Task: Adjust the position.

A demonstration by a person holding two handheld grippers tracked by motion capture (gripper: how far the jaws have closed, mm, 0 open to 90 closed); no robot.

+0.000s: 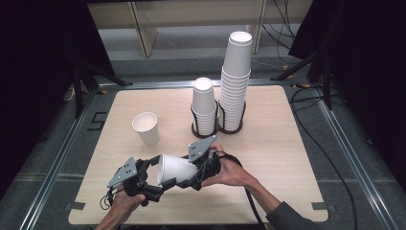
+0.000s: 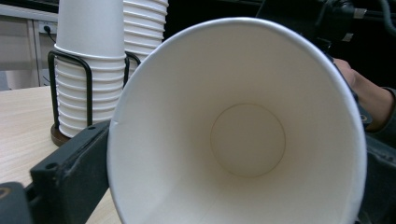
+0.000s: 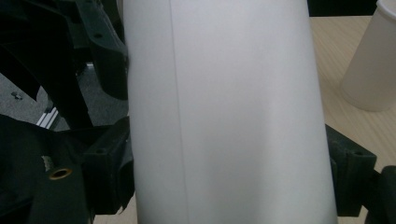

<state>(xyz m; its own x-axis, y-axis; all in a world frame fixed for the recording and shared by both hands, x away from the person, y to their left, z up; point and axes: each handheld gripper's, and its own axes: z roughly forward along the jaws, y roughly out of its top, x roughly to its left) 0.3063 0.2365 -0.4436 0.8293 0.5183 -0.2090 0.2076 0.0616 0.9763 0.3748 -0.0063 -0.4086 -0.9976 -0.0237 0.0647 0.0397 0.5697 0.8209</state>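
A light wooden table [image 1: 268,158] with round corners fills the middle. Near its far edge stand two black wire holders side by side, touching or almost touching. The shorter stack of white paper cups [image 1: 204,105] sits in the left holder. The taller stack of white paper cups [image 1: 234,81] sits in the right holder and rises well above the other one. All these cups are upside down. To the left of the stacks, well apart from them, one single white cup [image 1: 146,127] stands alone with its mouth up. A black cable [image 1: 330,158] lies on the grey floor [image 1: 364,143] to the right of the table. Behind the table stands pale wooden furniture [image 1: 191,14].
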